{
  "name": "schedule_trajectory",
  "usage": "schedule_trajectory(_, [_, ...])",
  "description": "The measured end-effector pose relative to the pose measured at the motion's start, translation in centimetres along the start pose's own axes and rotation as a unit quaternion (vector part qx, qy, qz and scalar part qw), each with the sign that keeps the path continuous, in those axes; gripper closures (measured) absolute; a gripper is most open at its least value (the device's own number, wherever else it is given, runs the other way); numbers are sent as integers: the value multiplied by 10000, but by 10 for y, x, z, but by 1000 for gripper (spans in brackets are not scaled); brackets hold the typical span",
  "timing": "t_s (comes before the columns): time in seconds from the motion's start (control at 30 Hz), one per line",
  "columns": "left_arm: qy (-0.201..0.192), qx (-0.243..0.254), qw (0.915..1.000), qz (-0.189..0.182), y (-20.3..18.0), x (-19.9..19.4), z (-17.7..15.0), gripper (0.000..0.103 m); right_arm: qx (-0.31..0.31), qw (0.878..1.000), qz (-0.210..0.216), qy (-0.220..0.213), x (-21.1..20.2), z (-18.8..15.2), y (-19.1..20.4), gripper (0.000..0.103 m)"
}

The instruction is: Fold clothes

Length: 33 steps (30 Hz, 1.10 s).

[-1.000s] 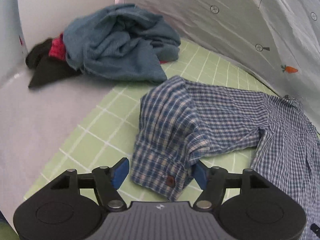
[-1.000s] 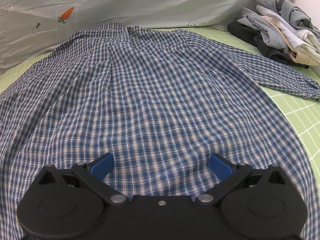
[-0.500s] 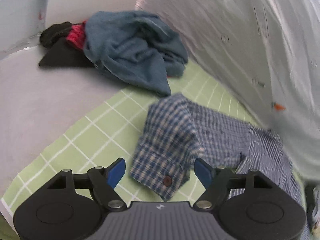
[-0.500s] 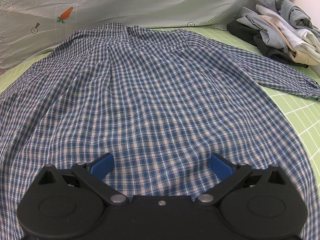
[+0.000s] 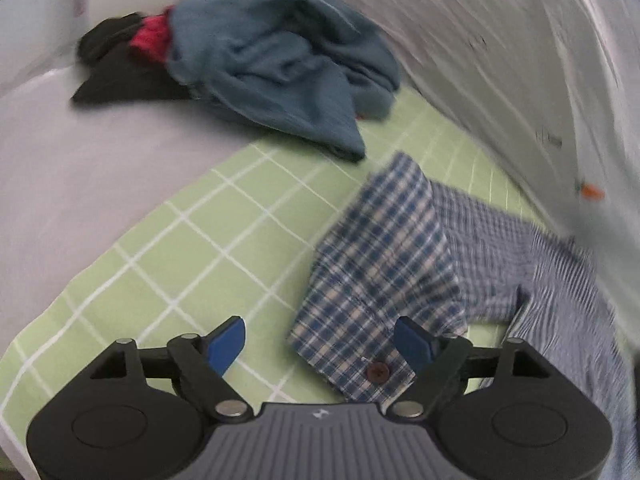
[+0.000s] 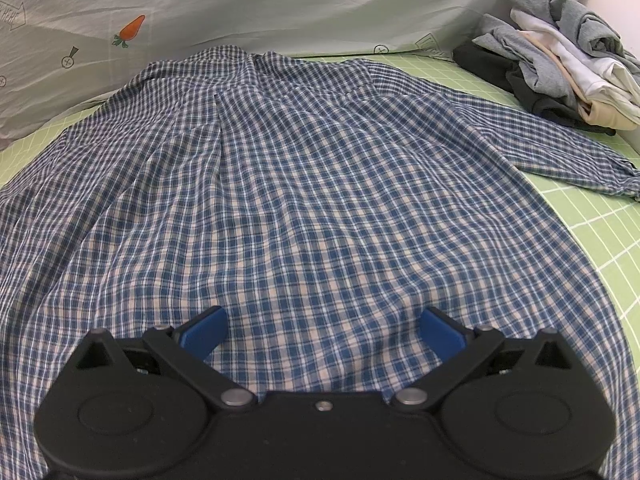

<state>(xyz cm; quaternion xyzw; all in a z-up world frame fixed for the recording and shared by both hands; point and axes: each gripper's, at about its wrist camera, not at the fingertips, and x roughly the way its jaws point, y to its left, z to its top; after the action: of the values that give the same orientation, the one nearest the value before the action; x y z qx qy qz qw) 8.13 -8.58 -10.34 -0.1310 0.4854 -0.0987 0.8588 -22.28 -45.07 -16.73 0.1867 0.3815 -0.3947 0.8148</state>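
Shirt, plaid, blue and white (image 6: 304,184): task item, spread back-up across the green gridded mat (image 6: 600,216), collar toward the carrot-print sheet (image 6: 280,4) at the far edge. One long sleeve (image 6: 560,152) lies stretched toward the right; the other sleeve is doubled back on itself, its buttoned cuff (image 5: 360,344) resting on the mat.

Step in hand, as judged: laying out and squaring the sleeves ahead of the first fold. No fold of the body is made yet.

Left gripper (image 5: 320,344): tilted steeply down over the cuff, jaws spread wide and just been opening further. The cuff lies partly between the blue pads, near the right-hand pad (image 5: 412,344), but is not pinched. Whether that pad brushes the cloth cannot be told through the blur.

Right gripper (image 6: 322,334): angled down over the lower back of the shirt, jaws spread, nothing clamped; cloth lies under and between the pads (image 6: 204,332), contact uncertain.

Next move, as judged: close on the cuff or sleeve edge and carry it across the shirt body, keeping the cloth flat.

Other stock: crumpled teal garment (image 5: 280,68) over black and red items (image 5: 120,64); stack of grey, white and cream clothes (image 6: 560,72) at the far right.
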Motion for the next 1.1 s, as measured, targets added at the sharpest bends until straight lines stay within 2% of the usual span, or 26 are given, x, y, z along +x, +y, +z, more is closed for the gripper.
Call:
schedule_trajectory(0.13, [25,155,9999,52,-5,6,-1,24,21,10000,-16,-30,0,-2,1,0])
schedule_trajectory(0.17, [22,152,9999,30,-5,6,-1,34,21,10000,-16,-37,0,-2,1,0])
schedule_trajectory(0.2, [32,148,9999,-14,-4,5,-1,50,21,10000,-16,-45,0,-2,1,0])
schedule_trajectory(0.23, [75,116,9999,-71,-3,5,-1,59,21,10000,-16,-53,-1,-2,1,0])
schedule_trajectory(0.3, [150,48,9997,-167,0,6,0,96,21,10000,-16,-68,-1,-3,0,0])
schedule_trajectory(0.37, [142,-21,9998,-139,4,4,1,97,21,10000,-17,-84,-1,-3,0,0])
schedule_trajectory(0.43, [11,-40,10000,81,8,-3,5,98,18,10000,-12,-85,-1,-3,-1,0])
schedule_trajectory(0.53, [-315,-102,9977,594,24,-19,17,99,7,10000,-1,-89,0,-2,-2,0])
schedule_trajectory(0.67, [-900,-226,9867,1336,57,-43,42,99,-2,9999,4,-113,0,-2,-2,0])
schedule_trajectory(0.83, [-1148,-459,9803,1540,85,-51,64,99,-22,9999,21,-148,2,-1,-1,0])
schedule_trajectory(0.93, [-1125,-270,9789,1682,82,-41,68,99,-24,9999,23,-164,2,0,-1,0])
schedule_trajectory(1.03, [-897,-312,9787,1820,80,-29,69,90,-21,9998,20,-178,3,-1,-1,0])
schedule_trajectory(1.1, [-757,-424,9796,1812,80,-23,67,72,-18,9998,18,-188,3,-1,-1,0])
